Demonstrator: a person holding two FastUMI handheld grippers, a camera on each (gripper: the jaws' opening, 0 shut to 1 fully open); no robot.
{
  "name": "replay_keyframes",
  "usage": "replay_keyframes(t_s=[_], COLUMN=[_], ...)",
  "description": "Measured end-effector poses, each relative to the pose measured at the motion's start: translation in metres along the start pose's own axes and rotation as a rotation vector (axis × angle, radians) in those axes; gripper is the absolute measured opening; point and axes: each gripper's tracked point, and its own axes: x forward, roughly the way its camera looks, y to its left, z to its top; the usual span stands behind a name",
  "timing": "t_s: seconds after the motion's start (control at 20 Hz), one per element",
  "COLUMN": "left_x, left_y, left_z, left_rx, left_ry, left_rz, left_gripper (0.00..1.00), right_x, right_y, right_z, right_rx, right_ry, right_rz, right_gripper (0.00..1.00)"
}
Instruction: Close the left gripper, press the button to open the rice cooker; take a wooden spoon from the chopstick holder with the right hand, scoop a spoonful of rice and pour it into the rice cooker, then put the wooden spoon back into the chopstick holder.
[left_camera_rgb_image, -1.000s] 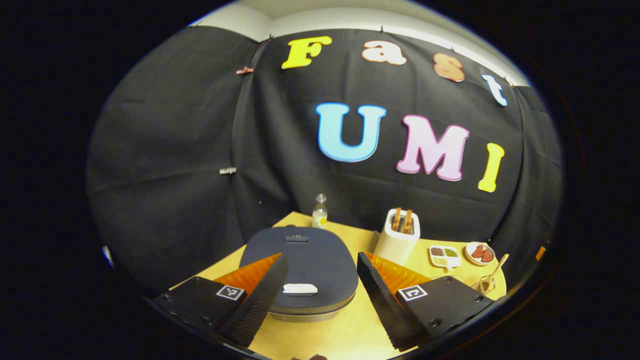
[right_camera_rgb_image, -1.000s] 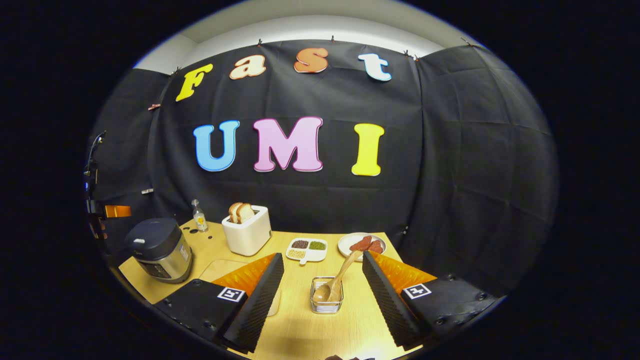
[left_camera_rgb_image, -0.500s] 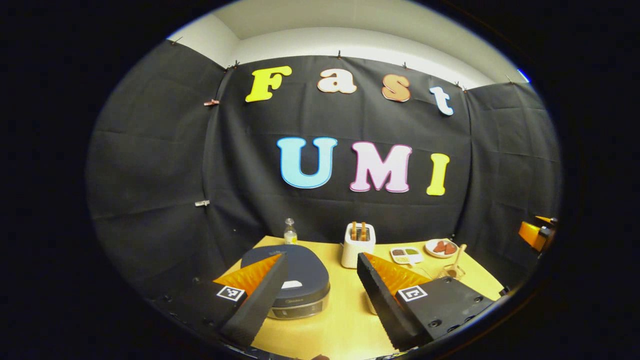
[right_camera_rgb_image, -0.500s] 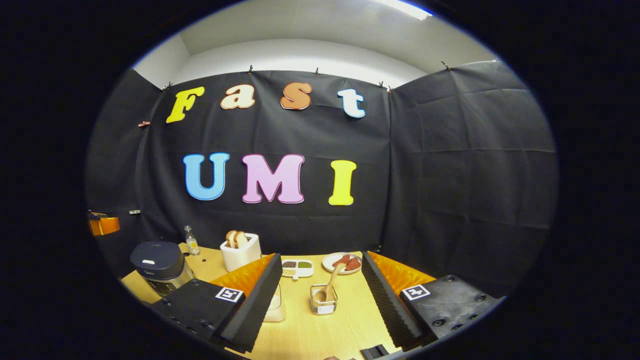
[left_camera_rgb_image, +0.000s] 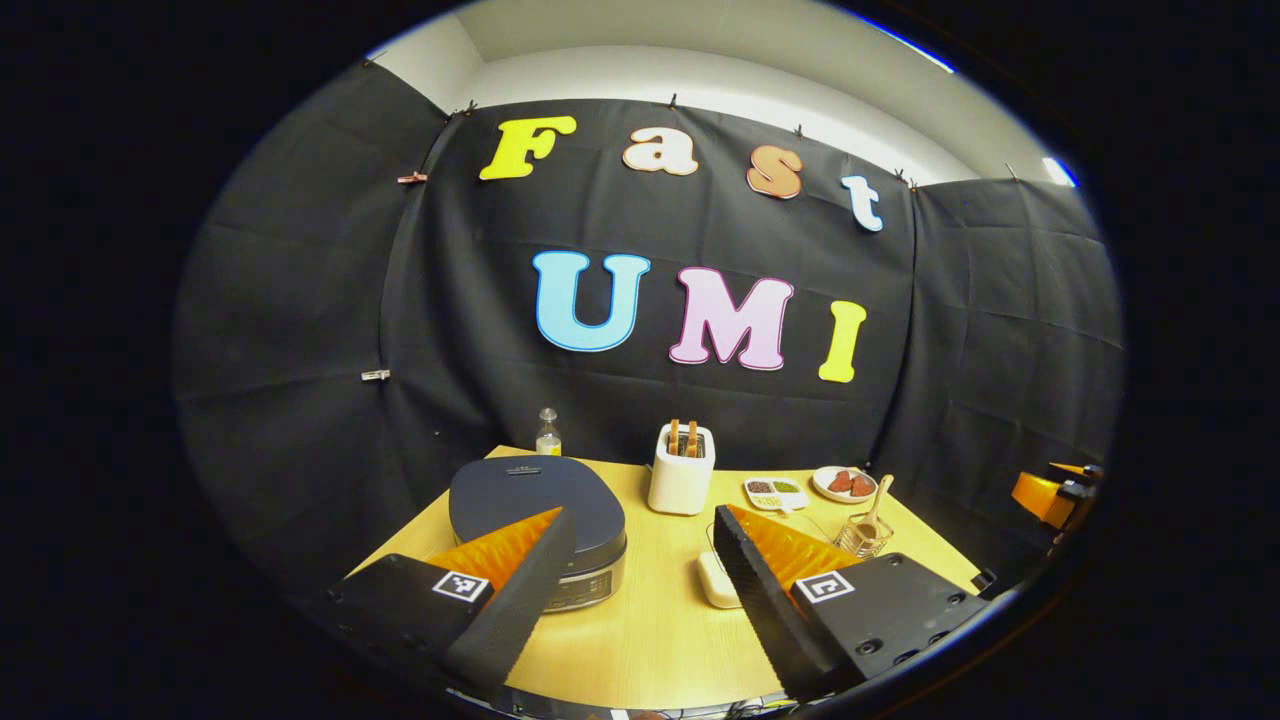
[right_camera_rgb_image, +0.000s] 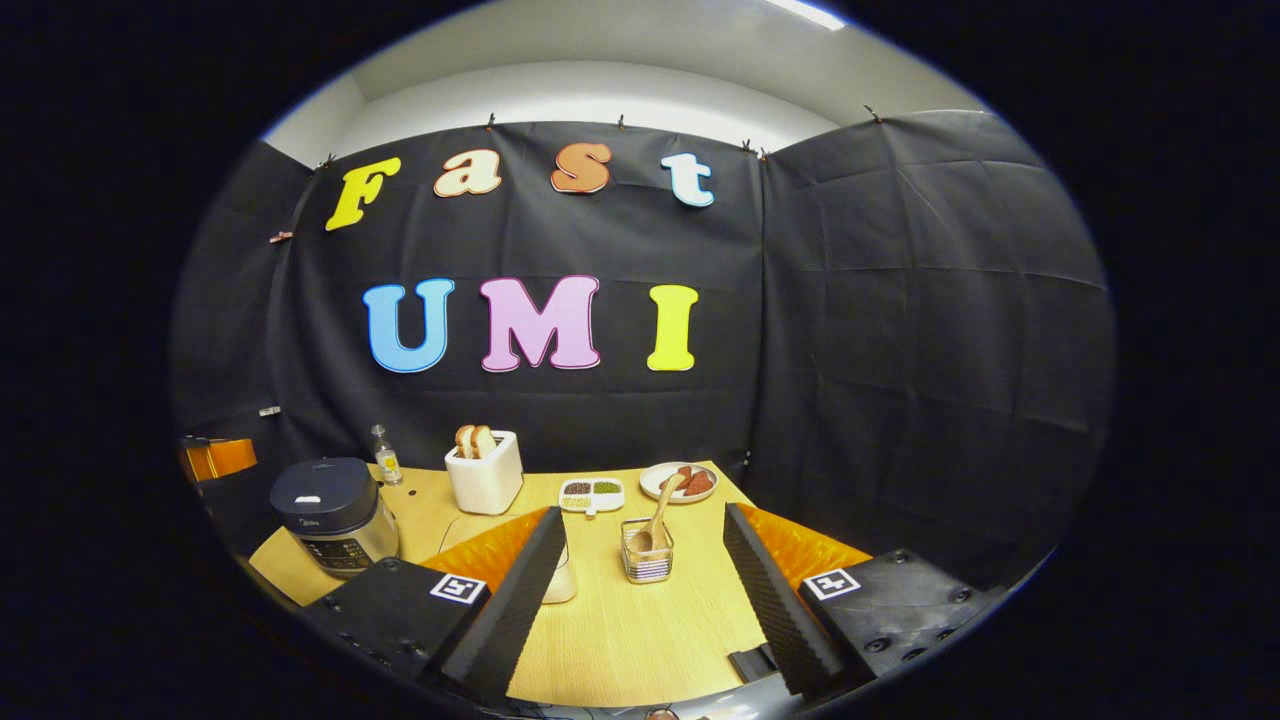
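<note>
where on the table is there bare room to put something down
The near strip of the table in front of the chopstick holder is bare, as is the patch between the rice cooker and the toaster. The back row is crowded: toaster, divided dish and plate stand close together.

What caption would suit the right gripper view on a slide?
Open tongs hover above the table, facing a wooden spoon in its holder, closed rice cooker at left.

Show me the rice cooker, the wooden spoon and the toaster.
rice cooker (right_camera_rgb_image: 325, 497), right gripper view, on its dark lid.
wooden spoon (right_camera_rgb_image: 657, 515), right gripper view, on its handle above the wire holder.
toaster (left_camera_rgb_image: 680, 482), left gripper view, on its white front.
</note>
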Motion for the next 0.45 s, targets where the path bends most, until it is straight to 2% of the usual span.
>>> replay_keyframes(t_s=[0.05, 0.1, 0.2, 0.35, 0.45], left_x=[-0.001, -0.002, -0.003, 0.000, 0.004], left_y=[0.004, 0.005, -0.001, 0.002, 0.006], left_z=[-0.002, -0.003, -0.006, -0.009, -0.009], left_rx=[0.012, 0.014, -0.005, -0.020, -0.012], left_ry=[-0.001, -0.006, -0.003, 0.002, 0.005], left_rz=[0.010, 0.011, -0.012, -0.018, 0.000], left_gripper=[0.95, 0.96, 0.96, 0.96, 0.95], right_x=[0.001, 0.003, 0.005, -0.002, 0.003], right_y=[0.004, 0.007, 0.014, 0.036, 0.029], right_z=[0.002, 0.002, 0.007, 0.027, 0.029], right_rx=[0.012, 0.015, 0.003, 0.044, 0.020], right_ry=[-0.005, -0.006, -0.018, -0.052, -0.056], right_rz=[0.003, 0.002, 0.009, 0.095, 0.094], right_gripper=[0.96, 0.99, 0.99, 0.99, 0.99])
